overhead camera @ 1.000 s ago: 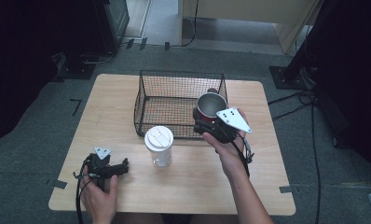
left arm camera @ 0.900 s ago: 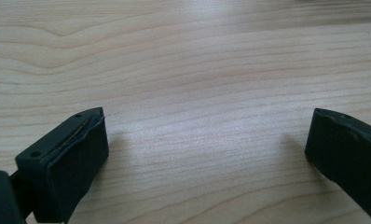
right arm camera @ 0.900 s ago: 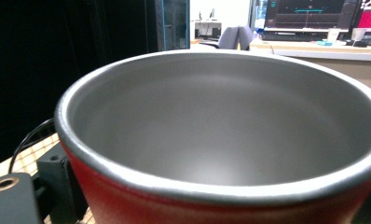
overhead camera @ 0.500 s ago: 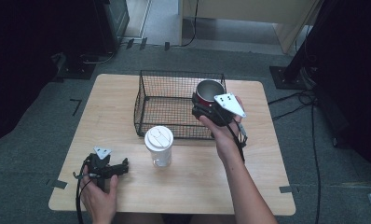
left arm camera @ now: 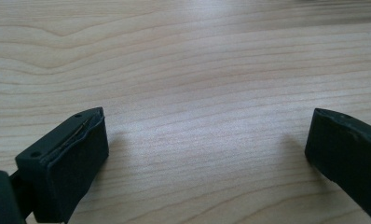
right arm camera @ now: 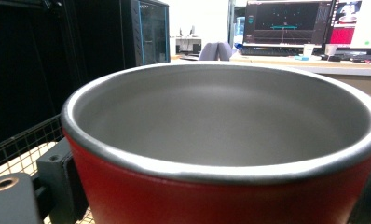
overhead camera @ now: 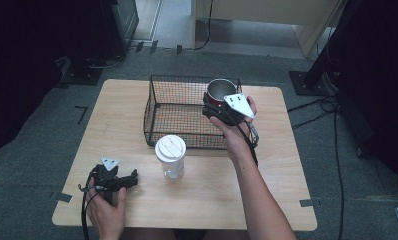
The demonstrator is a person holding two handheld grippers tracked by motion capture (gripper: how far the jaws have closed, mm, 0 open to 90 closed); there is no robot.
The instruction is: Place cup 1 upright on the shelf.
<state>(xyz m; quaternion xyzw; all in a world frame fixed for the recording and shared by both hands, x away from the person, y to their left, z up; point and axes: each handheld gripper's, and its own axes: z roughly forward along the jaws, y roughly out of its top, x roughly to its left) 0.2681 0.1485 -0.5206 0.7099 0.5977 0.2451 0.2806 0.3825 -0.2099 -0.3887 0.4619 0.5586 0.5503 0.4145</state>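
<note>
One red mug (overhead camera: 220,91) gripped by right claw (overhead camera: 214,106) above one wire basket (overhead camera: 159,95); one lidded cup (overhead camera: 170,156) near; left claw (overhead camera: 132,179) open on counter (overhead camera: 117,117).

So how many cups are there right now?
2. A red cup with a metal inside is held in the right gripper over the wire basket's right end; a white-lidded cup stands on the table before the basket.

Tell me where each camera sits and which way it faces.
High view: above the near table edge, facing forward and down; both forearms, left tongs, right tongs show.
Left gripper view: on the left tongs, facing the tabletop; two open jaws show.
Right gripper view: on the right tongs, facing the red cup they grip.
Shared: the cup and basket in high and right views.
</note>
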